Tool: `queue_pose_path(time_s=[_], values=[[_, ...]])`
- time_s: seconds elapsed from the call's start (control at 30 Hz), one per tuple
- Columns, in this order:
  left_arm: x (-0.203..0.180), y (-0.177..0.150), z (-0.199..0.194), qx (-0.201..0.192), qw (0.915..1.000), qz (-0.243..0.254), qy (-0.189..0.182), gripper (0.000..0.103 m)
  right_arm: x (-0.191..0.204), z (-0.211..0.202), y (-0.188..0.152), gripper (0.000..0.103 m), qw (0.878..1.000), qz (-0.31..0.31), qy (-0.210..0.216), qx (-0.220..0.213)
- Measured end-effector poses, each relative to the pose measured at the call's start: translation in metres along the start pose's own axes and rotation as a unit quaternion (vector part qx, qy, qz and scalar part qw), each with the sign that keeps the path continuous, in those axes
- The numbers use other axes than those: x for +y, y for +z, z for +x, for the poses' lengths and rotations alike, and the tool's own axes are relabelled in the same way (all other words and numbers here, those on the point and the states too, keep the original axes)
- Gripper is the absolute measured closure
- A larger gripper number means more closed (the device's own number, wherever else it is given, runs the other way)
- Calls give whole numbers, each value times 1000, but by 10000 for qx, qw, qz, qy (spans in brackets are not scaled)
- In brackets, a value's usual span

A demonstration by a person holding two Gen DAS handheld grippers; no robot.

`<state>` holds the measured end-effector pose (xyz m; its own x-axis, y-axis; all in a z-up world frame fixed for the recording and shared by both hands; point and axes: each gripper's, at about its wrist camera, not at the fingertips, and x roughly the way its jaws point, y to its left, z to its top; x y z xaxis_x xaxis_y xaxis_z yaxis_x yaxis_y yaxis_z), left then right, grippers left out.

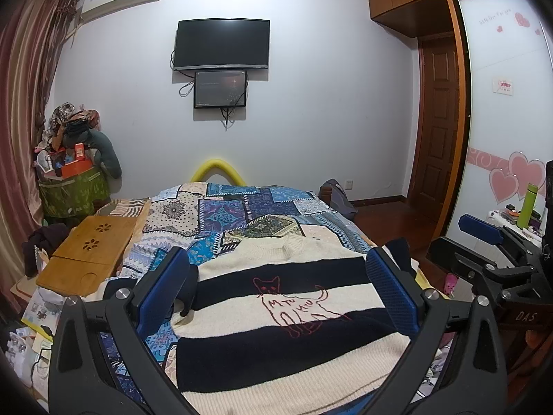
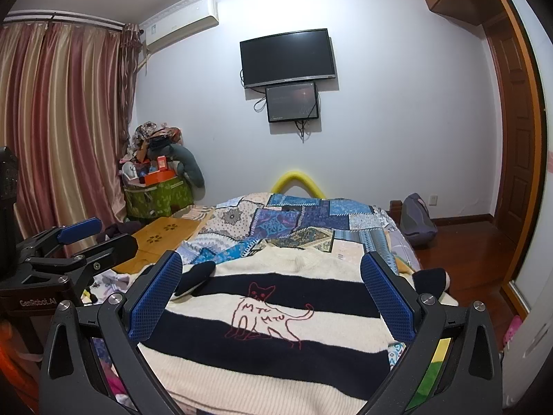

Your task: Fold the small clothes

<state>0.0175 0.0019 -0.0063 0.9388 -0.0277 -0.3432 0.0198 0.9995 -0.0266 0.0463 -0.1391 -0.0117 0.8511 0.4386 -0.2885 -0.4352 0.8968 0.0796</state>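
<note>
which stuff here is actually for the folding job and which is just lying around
For the job: striped sweater, left gripper, right gripper.

Lying about: wooden lap tray, green bin of clutter, green bottle, backpack, wall TV.

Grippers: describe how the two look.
Both match: black angular frames with silver screws, each carrying two flat fingers faced with blue textured pads. The left gripper is lettered "GenRobot.AI" on its side; the right gripper reads "DAS". No cables, hands or sleeves show.
</note>
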Motion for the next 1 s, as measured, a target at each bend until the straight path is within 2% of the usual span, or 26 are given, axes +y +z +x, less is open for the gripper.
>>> queue_pose_path(time_s=[0.37,0.6,0.8,0.9,1.0], values=[[30,-6,30,222,9993,-245,148,0,3,25,-4,1,9997,-82,28,219],[84,-20,80,752,9936,-669,509,0,-8,70,-10,1,9983,-118,-32,564],[144,-44,132,1327,9814,-823,1118,0,-22,112,-11,1,9963,-45,-63,851],[180,-59,160,1680,9715,-1047,1302,0,-31,136,-14,1,9948,-58,-34,1014],[219,-79,186,2068,9573,-1379,1472,1,-36,156,-19,1,9926,-77,-47,1209]])
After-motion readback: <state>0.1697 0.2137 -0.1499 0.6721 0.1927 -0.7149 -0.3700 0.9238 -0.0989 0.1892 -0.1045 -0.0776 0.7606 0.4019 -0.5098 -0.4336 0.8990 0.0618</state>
